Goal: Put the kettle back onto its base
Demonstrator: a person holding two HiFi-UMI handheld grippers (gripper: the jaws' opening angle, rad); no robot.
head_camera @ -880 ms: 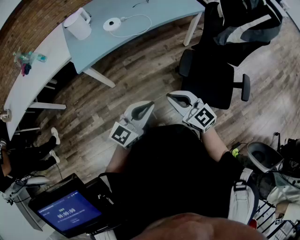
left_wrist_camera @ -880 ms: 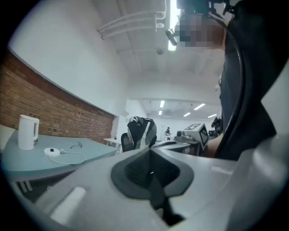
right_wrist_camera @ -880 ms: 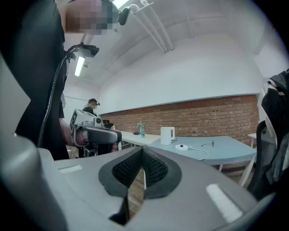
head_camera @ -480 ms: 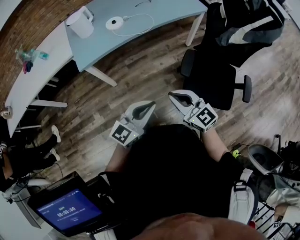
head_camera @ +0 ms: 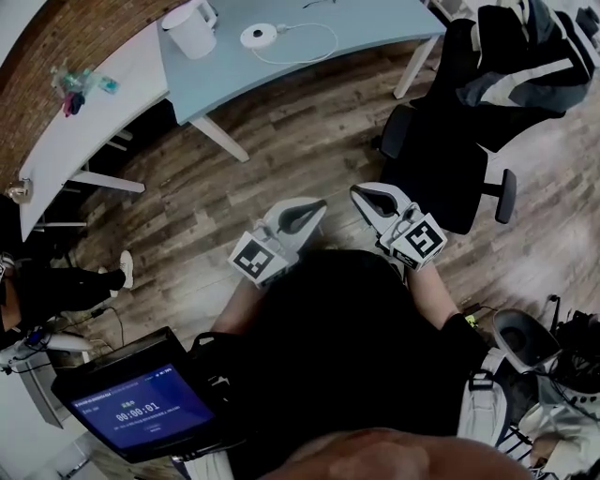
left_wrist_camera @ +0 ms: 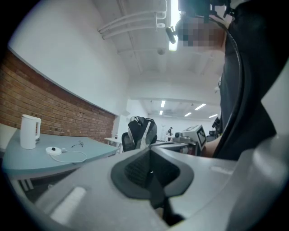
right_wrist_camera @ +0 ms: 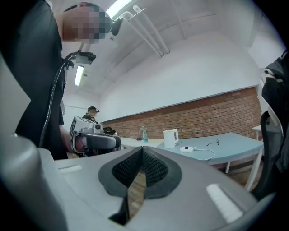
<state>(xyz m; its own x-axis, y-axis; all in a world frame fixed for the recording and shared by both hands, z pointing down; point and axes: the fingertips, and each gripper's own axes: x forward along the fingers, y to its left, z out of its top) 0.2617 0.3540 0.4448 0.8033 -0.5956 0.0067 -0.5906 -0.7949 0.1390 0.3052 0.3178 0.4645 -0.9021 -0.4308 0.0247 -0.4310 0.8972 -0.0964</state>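
The kettle stands upright on the grey-blue desk, just beside its round base but not on it, and well apart from the person. The left gripper and right gripper are both held level over the wooden floor, jaws pressed together with nothing between them.

From where I stand, the trouble would start at the grab. The jaws must open first; a closed tool would only nudge the kettle and could tip it. The kettle looks smooth, so a pinch on its wall may slip, and I cannot tell if it holds water. The base looks light, and its cord loops loosely on the desk, so an off-centre landing could push the base aside or leave the kettle tilted on it.
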